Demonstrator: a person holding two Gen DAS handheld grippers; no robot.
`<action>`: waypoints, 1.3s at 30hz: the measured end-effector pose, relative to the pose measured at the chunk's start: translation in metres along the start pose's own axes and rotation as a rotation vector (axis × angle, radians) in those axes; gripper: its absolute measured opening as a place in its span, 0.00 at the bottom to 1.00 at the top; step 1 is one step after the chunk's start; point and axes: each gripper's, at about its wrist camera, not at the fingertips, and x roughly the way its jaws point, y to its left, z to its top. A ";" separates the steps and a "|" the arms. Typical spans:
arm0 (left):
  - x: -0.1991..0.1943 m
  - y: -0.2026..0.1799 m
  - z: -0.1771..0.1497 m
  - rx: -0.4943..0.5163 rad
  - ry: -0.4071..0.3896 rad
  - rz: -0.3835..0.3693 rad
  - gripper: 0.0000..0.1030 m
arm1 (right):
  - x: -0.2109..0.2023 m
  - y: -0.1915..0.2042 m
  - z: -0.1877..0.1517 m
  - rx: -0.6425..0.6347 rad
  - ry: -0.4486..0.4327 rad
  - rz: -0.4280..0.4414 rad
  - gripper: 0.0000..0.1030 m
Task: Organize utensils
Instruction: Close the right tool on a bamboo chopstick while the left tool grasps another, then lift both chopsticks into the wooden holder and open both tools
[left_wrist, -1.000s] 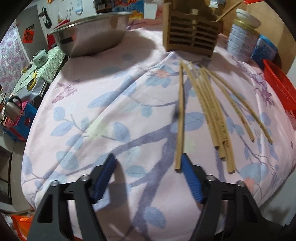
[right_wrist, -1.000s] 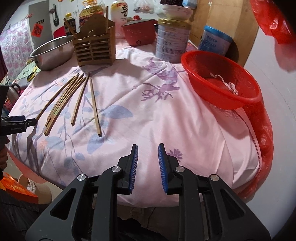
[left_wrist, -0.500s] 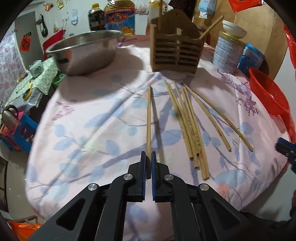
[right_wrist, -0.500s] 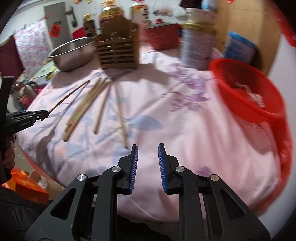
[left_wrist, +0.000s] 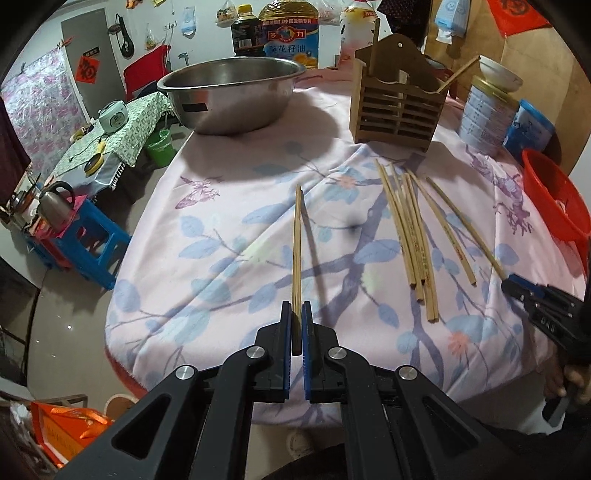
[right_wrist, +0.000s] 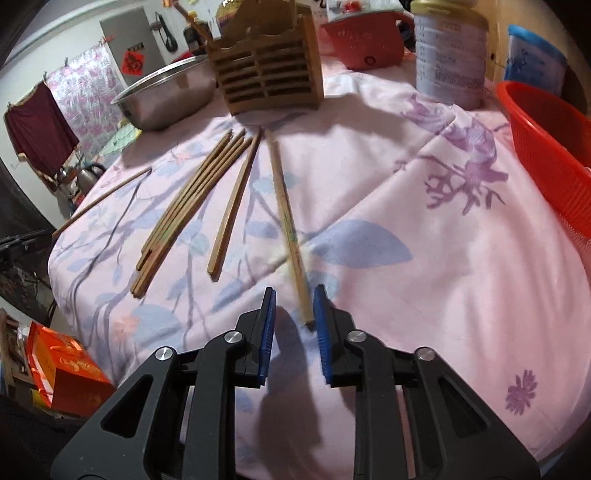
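Observation:
My left gripper (left_wrist: 295, 308) is shut on the near end of one bamboo chopstick (left_wrist: 296, 240), which it holds a little above the pink cloth, pointing away. Several more chopsticks (left_wrist: 410, 229) lie fanned out to its right, in front of the slatted wooden holder (left_wrist: 397, 114). My right gripper (right_wrist: 294, 295) is low over the cloth with its jaws closing. The near end of the rightmost chopstick (right_wrist: 286, 214) lies between them, close to the right pad, and the left pad is clear of it. The held chopstick (right_wrist: 103, 199) shows at the left in the right wrist view, beyond the bundle (right_wrist: 192, 206).
A steel bowl (left_wrist: 229, 96) stands at the back left and a tin can (right_wrist: 448, 62) at the back right, near the wooden holder (right_wrist: 269, 70). A red basket (right_wrist: 546, 147) sits at the right edge. The table's rounded front edge drops off just below both grippers.
My left gripper closed on the leftmost chopstick and lifted it off the cloth. My right gripper swung left and down until its jaws straddled the rightmost chopstick's near end.

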 end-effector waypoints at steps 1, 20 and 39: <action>-0.001 0.001 0.000 0.001 -0.001 0.002 0.05 | 0.000 0.000 0.000 -0.006 -0.002 -0.009 0.10; -0.047 0.016 0.036 0.078 -0.131 -0.073 0.05 | -0.115 0.039 0.060 -0.008 -0.303 -0.101 0.06; -0.072 -0.002 0.109 0.024 -0.219 -0.120 0.05 | -0.122 0.045 0.132 -0.099 -0.363 0.013 0.06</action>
